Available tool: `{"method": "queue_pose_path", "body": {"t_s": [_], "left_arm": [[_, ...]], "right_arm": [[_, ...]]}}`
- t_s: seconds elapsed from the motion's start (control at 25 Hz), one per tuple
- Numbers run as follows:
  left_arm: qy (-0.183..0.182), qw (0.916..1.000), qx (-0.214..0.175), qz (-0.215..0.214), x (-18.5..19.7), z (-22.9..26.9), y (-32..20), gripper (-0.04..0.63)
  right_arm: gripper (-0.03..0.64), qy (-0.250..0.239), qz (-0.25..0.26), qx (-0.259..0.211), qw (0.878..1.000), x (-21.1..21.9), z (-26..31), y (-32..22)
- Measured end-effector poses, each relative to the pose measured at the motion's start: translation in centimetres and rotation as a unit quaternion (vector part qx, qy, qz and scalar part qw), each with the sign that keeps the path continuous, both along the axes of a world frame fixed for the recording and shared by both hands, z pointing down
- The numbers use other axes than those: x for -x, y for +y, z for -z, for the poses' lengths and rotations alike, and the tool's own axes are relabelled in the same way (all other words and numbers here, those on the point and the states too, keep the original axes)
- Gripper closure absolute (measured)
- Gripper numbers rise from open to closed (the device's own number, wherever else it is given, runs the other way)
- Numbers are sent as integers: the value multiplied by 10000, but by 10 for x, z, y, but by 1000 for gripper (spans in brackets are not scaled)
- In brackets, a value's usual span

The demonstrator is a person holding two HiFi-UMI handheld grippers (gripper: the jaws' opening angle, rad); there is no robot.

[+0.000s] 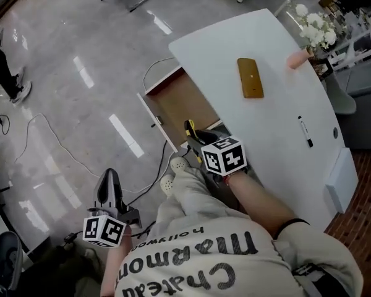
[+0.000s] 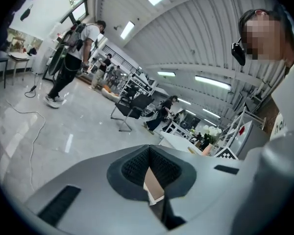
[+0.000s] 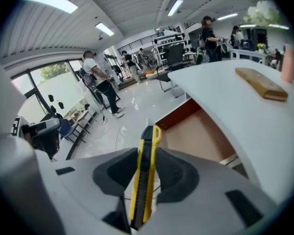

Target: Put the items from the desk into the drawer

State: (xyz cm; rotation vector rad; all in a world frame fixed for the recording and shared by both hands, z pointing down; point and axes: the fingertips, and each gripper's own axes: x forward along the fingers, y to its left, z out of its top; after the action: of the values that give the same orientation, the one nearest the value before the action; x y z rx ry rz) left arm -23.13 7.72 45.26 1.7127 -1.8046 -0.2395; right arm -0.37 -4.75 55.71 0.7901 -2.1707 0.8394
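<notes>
Bench [image 1: 278, 48], white and rounded at its far end, is filling the right side of our head view. The drawer [image 1: 184, 104] is standing pulled out from its left flank, showing a brown bottom inside white walls. We are holding the left claw [image 1: 110, 177] low over the grey floor [image 1: 68, 73], well apart from the bench. The left gripper view shows its dark pads pressed together at the tips with nothing pinched between them. We are holding the right claw [image 1: 196, 138] just beside the drawer's near corner, by the bench edge. It is pinching a yellow and black utility knife [image 3: 144, 175] lengthwise between its pads, and the knife's front end is sticking out past the pads and pointing toward the open drawer. At the bench's far end a pink vase [image 1: 298, 59] is standing with white flowers [image 1: 315, 30] just behind it. A brown case [image 1: 250, 77] is lying flat on the bench top near the vase. A black pen [image 1: 305, 132] is lying near the bench's right edge, well apart from the case.
</notes>
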Motion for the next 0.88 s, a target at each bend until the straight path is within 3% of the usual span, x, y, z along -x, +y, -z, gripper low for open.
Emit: {"method": "queue_pose_path", "body": {"t_s": [0.4,0.72,0.88], "left_arm": [[133,9969,413,658,34,-40,-13,594],[135,9910,778,1080,44,-67,8,594],[238,9888,940,1131,55,-70,-14,594]], "right_arm": [[497,296,272,731,9965,40,-101,-39],[497,543,518,754,9943,71,-157,-76],[497,817,518,919,9911,83,-173,-102]]}}
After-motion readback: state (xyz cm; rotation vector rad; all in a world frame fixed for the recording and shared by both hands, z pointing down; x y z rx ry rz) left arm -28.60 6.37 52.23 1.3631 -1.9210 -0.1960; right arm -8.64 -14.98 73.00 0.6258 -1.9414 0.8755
